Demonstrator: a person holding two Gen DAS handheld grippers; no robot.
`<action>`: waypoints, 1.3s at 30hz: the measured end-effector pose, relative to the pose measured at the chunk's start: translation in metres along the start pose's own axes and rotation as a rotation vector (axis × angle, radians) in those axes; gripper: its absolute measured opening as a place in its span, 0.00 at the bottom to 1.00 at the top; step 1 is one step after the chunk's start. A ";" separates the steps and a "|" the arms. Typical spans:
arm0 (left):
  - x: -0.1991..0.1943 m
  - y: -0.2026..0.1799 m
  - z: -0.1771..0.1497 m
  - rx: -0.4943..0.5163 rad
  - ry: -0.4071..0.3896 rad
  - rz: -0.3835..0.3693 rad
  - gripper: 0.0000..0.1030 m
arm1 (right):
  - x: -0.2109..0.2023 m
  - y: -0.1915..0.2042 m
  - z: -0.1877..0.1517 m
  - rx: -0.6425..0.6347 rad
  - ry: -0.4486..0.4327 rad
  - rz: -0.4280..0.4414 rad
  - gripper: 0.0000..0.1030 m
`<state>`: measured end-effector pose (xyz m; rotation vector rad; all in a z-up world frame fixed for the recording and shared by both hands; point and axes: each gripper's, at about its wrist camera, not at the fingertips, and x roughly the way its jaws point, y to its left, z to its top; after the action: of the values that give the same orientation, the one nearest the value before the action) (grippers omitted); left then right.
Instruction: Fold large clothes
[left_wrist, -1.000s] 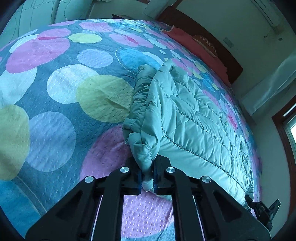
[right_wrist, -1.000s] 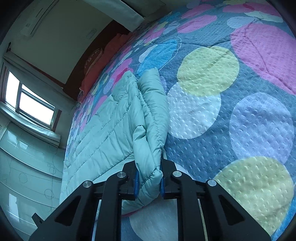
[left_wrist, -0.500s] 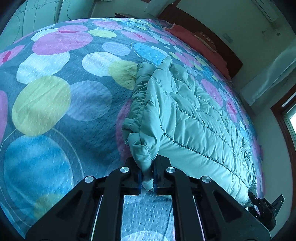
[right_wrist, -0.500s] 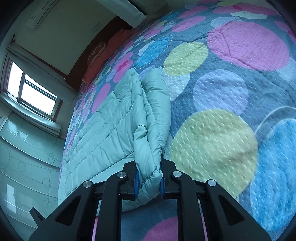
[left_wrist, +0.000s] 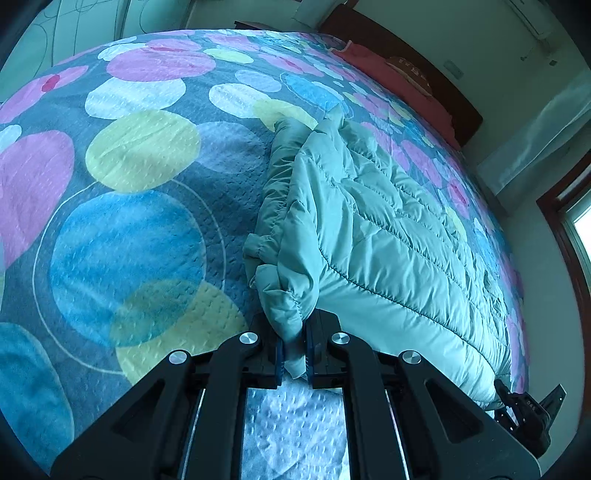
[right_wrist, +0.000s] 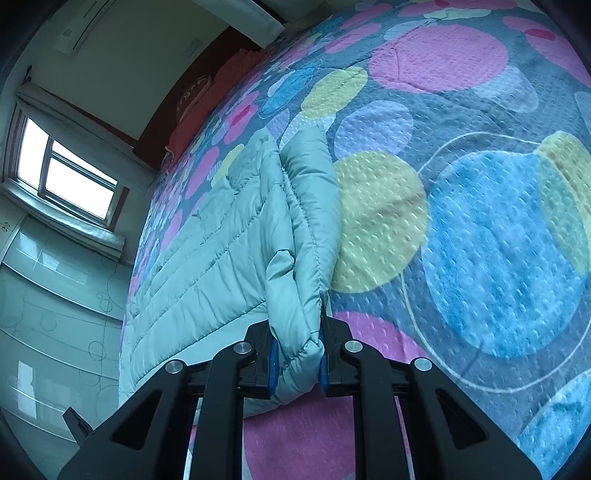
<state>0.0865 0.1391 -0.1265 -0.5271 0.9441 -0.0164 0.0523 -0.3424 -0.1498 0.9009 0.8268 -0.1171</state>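
Your left gripper (left_wrist: 294, 354) is pinched tight on a bunched edge of the pale green quilted jacket (left_wrist: 388, 240). Your right gripper (right_wrist: 295, 363) is clamped on a thicker padded fold of the same jacket (right_wrist: 221, 251). The garment lies on the circle-patterned bedspread (left_wrist: 129, 221), stretching from both grippers toward the far headboard (left_wrist: 406, 48), where a red pillow (left_wrist: 399, 77) rests.

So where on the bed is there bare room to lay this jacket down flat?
Bare bedspread spreads wide beside the jacket on the left gripper's outer side. Toward the red pillows another strip lies free. The right gripper side, toward the window, is crowded.
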 end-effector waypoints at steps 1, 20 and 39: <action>-0.003 0.001 -0.002 -0.002 0.001 -0.003 0.08 | -0.002 -0.001 -0.002 0.001 0.002 0.001 0.15; -0.022 0.015 -0.013 0.030 -0.001 0.010 0.25 | -0.001 -0.013 0.005 0.006 0.028 -0.011 0.28; -0.074 0.023 0.005 0.187 -0.134 0.292 0.42 | -0.070 -0.018 0.015 -0.181 -0.124 -0.345 0.46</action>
<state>0.0412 0.1788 -0.0781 -0.2112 0.8710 0.1898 0.0052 -0.3817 -0.1092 0.5692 0.8564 -0.3891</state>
